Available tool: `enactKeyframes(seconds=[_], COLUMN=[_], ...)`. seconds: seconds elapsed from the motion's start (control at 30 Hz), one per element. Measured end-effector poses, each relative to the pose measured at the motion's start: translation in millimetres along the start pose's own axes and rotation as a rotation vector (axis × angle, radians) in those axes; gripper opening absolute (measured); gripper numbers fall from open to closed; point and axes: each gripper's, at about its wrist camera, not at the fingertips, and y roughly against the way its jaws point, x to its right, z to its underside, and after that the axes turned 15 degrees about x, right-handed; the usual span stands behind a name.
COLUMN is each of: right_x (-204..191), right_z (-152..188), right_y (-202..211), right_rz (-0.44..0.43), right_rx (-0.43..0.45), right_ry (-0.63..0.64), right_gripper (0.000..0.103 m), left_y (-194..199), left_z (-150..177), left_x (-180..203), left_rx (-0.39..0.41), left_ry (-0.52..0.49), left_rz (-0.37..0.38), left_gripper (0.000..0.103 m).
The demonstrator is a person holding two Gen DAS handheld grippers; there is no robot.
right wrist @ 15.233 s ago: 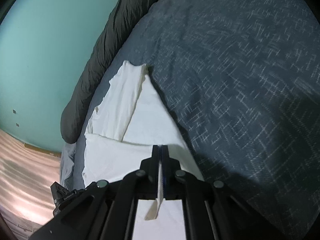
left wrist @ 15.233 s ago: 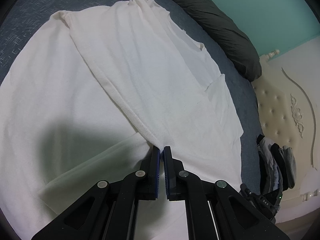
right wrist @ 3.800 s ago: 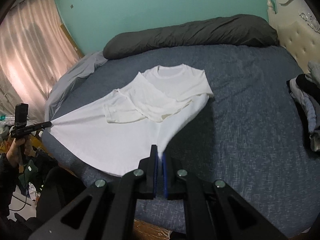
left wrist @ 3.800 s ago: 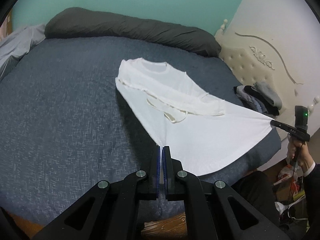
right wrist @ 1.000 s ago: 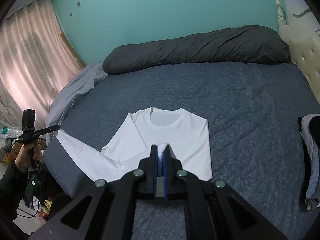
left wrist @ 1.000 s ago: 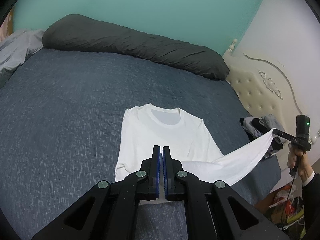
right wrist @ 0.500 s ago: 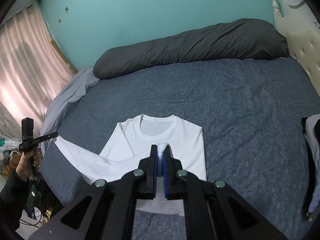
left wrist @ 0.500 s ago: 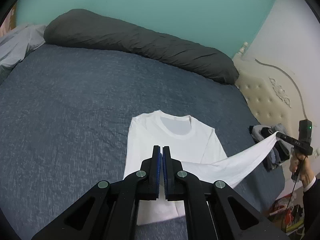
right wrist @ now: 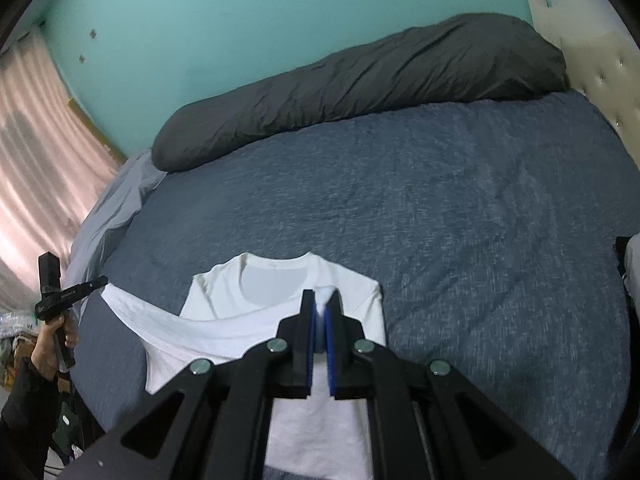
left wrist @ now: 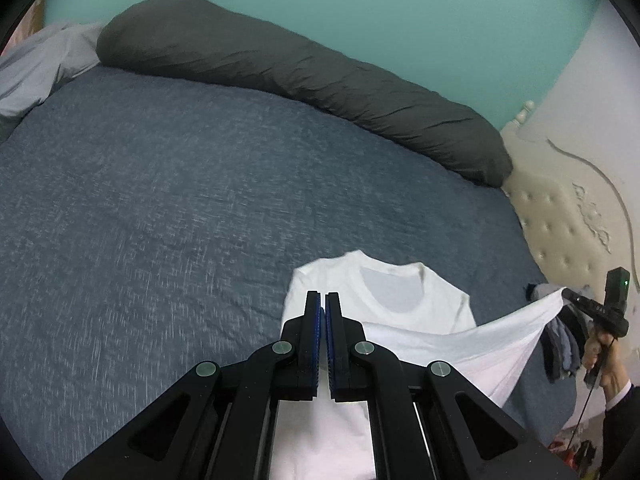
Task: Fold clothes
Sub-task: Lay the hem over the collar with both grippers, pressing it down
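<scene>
Hand-held gripper [left wrist: 323, 300] near shirt [left wrist: 404, 300] edge

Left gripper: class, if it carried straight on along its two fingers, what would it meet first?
Probably the white T-shirt lying on the blue bedspread: the left gripper points at its near shoulder, beside the collar. Depth is hard to judge in this fisheye view.

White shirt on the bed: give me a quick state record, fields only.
item: white shirt
surface: blue bed cover
lay: collar end flat on the bed, collar away from the cameras
bottom edge: lifted, stretched between both tongs
left tongs: shut on a bottom corner
right tongs: shut on the other bottom corner
behind: dark bolster along the green wall
</scene>
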Motion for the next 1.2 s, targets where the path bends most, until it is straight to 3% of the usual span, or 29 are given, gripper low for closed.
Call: enactKeyframes(seconds=[0.47,1.2], right_x=[42.1,97.8], right_z=[2.1,24.8], right_y=[-104.1,-208.2], right_rz=[0.054,0.14], right_rx=[-0.064,-0.139], right_ry=[-0.058,-0.163], right_gripper=[0.004,0.004], left_y=[-93.3,-203.6], left_z=[-2.2,11.7], left_x=[-32.2,-76.4], left_rx=[-0.059,-0.15], left_ry=[0.036,0.112], left_rz=[-0.046,-0.104], left_gripper=[0.003,0.003])
